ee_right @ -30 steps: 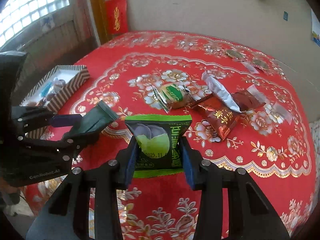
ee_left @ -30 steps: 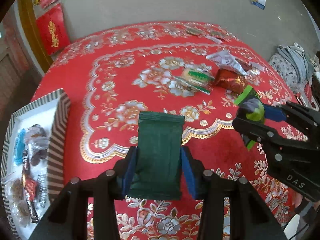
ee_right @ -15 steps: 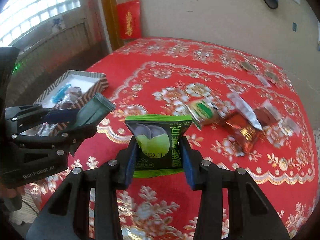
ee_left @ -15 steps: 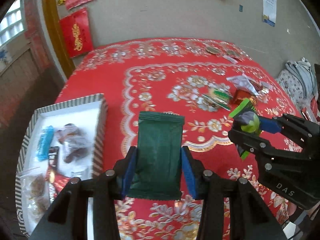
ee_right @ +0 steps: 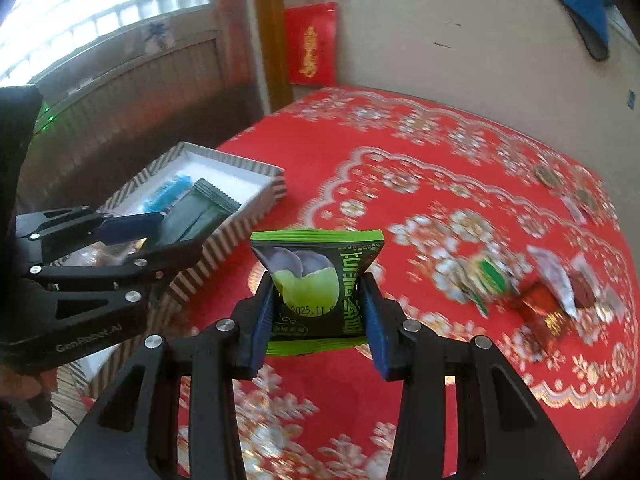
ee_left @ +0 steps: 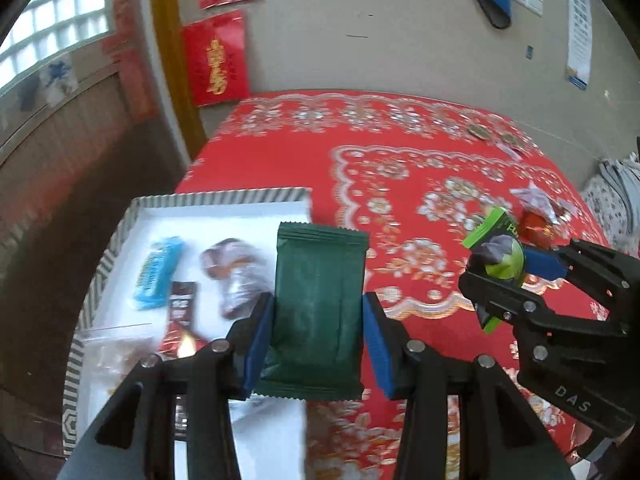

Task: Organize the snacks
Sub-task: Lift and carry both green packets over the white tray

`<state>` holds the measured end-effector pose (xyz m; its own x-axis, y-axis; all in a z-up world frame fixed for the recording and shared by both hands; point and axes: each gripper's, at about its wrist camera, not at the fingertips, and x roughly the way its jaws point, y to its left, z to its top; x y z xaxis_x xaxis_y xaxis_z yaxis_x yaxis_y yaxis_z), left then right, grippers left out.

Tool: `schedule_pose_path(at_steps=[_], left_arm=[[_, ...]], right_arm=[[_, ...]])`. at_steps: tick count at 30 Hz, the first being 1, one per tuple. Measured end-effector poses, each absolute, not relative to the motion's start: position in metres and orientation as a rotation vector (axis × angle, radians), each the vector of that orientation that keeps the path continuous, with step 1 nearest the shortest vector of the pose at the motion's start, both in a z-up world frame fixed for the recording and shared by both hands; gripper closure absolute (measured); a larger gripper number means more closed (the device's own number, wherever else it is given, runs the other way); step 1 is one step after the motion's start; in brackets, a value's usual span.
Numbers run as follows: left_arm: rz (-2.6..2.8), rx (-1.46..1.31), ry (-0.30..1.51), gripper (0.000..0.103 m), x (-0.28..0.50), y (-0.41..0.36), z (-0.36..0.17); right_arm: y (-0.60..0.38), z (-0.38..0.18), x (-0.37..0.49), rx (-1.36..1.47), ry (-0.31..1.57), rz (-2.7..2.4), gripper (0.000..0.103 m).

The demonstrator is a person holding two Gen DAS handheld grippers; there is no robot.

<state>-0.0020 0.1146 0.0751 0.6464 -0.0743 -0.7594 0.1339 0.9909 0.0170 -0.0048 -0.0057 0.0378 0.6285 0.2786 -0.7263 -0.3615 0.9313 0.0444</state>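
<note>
My left gripper (ee_left: 318, 340) is shut on a dark green snack packet (ee_left: 318, 304) and holds it above the right edge of a striped box (ee_left: 208, 200) with a white floor. My right gripper (ee_right: 318, 320) is shut on a bright green packet (ee_right: 316, 280) above the red tablecloth, right of the box (ee_right: 256, 208). The right gripper with its packet (ee_left: 500, 256) shows at the right of the left wrist view. The left gripper with the dark packet (ee_right: 200, 212) shows at the left of the right wrist view, over the box.
The box holds a blue packet (ee_left: 158, 272), a clear-wrapped brown snack (ee_left: 236, 276) and a dark bar (ee_left: 180, 308). Loose snacks lie on the table at right: a green-and-white one (ee_right: 484, 276), a red one (ee_right: 540, 312) and a silver one (ee_right: 556, 280). The wall is behind.
Both grippers have moved left with their packets. The left one went from over the tablecloth to over the box's right edge. The loose snacks now lie further right.
</note>
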Motion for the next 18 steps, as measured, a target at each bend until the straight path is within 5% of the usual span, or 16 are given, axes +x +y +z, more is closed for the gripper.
schedule_pose_path(at_steps=[18], left_arm=[[0.092, -0.032, 0.902, 0.056, 0.015, 0.227, 0.060]], right_arm=[[0.108, 0.037, 0.030, -0.192, 0.835, 0.536, 0.063]])
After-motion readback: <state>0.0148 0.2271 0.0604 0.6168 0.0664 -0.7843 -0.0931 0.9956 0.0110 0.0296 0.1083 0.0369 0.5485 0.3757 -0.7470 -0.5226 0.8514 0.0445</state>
